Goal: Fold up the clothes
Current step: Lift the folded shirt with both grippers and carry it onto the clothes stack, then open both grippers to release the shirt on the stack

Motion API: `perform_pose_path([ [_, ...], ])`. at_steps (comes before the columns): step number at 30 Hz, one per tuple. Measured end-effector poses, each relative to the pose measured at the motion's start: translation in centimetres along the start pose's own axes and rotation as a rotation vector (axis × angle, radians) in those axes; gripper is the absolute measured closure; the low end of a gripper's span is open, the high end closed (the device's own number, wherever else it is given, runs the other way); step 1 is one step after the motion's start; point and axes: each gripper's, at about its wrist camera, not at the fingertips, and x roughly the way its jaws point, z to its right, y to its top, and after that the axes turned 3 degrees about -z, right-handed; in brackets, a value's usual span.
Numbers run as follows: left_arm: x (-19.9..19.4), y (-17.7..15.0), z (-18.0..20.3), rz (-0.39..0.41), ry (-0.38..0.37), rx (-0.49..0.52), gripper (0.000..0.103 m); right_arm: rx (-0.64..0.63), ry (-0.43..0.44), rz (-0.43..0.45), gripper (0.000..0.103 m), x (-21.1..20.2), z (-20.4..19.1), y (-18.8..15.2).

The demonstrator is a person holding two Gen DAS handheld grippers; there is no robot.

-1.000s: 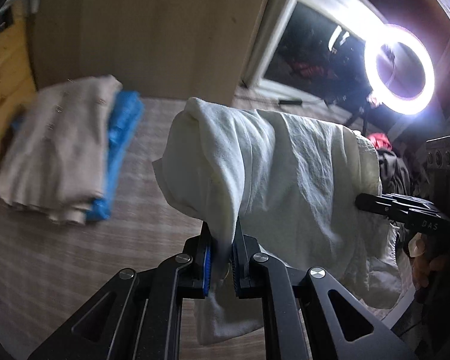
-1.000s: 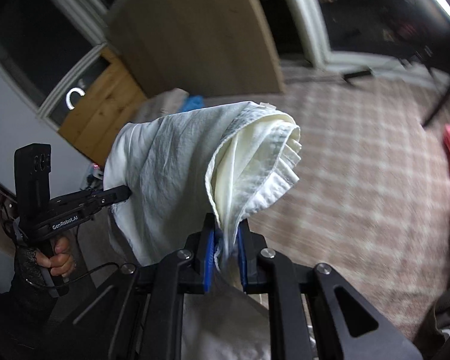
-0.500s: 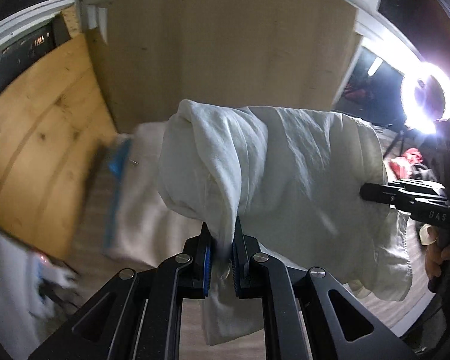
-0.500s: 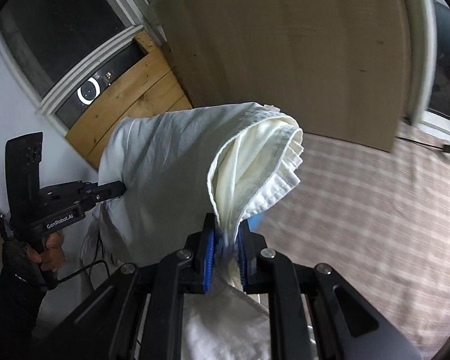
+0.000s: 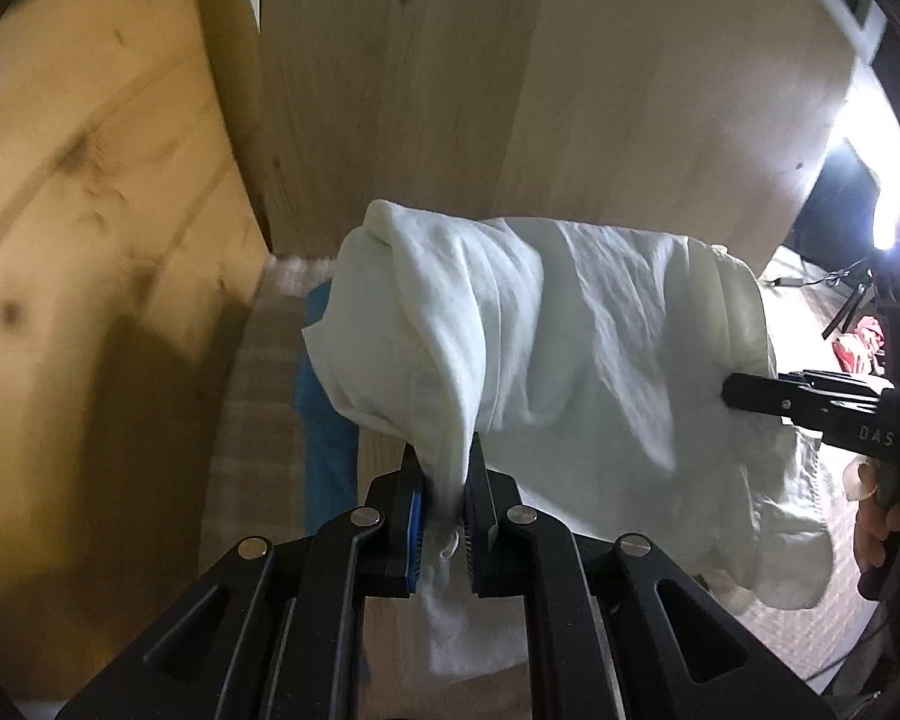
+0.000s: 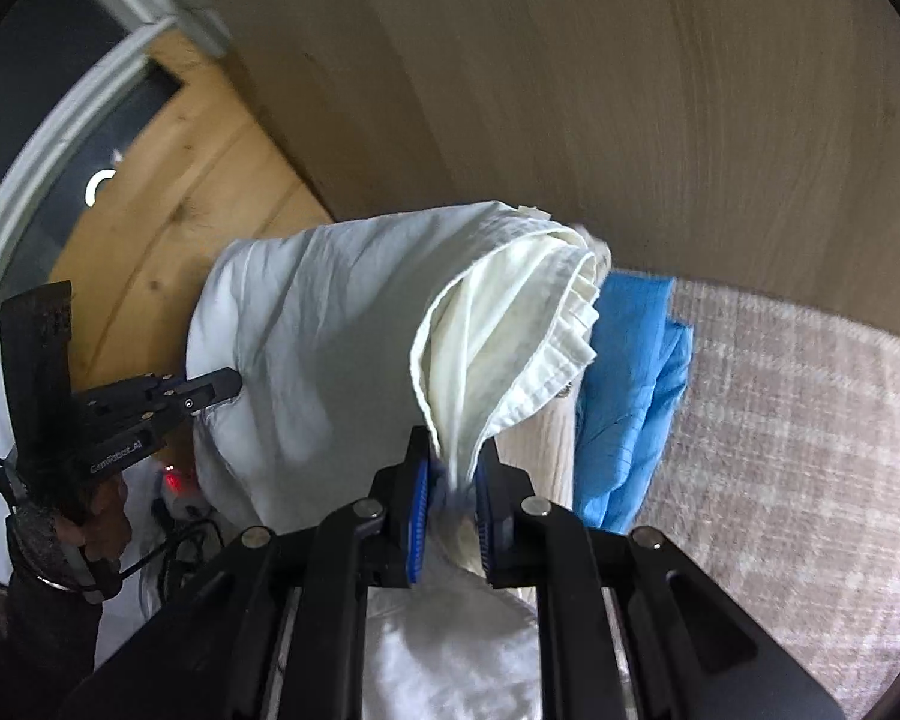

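A folded white garment (image 5: 570, 348) hangs in the air between my two grippers; it also shows in the right wrist view (image 6: 342, 348). My left gripper (image 5: 444, 516) is shut on its left end. My right gripper (image 6: 453, 498) is shut on its right end, where the folded layers bunch. Each gripper shows in the other's view: the right one (image 5: 732, 393) at the right edge, the left one (image 6: 228, 387) at the left. Below the garment lies a folded blue garment (image 6: 630, 372), with a beige one (image 6: 540, 444) partly hidden beside it.
A pale wooden panel (image 5: 540, 90) stands close ahead, with a knotty pine board (image 5: 90, 240) to its left. A checked woven rug (image 6: 798, 450) covers the floor. A bright lamp (image 5: 894, 222) glares at the far right. Cables and a red light (image 6: 174, 483) lie at lower left.
Both grippers have carried the white garment leftward and toward the wooden panel. The stack with the blue garment now lies right under the white one. The grips have not changed.
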Motion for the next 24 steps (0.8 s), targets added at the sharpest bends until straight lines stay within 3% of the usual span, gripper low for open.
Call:
perform_pose_path([
  [4, 2.5, 0.2, -0.9, -0.029, -0.007, 0.013, 0.091, 0.040, 0.013, -0.016, 0.089, 1.7, 1.6, -0.2],
  [8, 2.3, 0.2, -1.6, -0.035, -0.008, 0.002, 0.072, 0.025, 0.007, -0.044, 0.069, 1.3, 2.2, -0.5],
  [10, 0.9, -0.5, -2.3, -0.012, 0.005, -0.017, 0.072, 0.014, -0.001, -0.043, 0.068, -0.2, 2.4, -0.7],
  [14, -4.2, -1.6, -2.8, 0.108, 0.083, -0.045, 0.077, -0.065, -0.095, 0.090, 0.068, -5.3, 1.1, -1.3],
  [17, -6.5, -1.4, -1.7, 0.185, 0.080, -0.024, 0.077, -0.169, -0.126, 0.191, 0.068, -6.9, -1.4, -0.5],
  [22, -3.0, 1.1, 0.0, 0.174, -0.017, -0.005, 0.077, -0.248, -0.117, 0.163, 0.068, -1.8, -3.8, 2.2],
  [24, -0.4, 2.4, 0.0, 0.155, 0.004, -0.013, 0.077, -0.240, -0.142, 0.129, 0.068, 0.6, -3.1, 2.7],
])
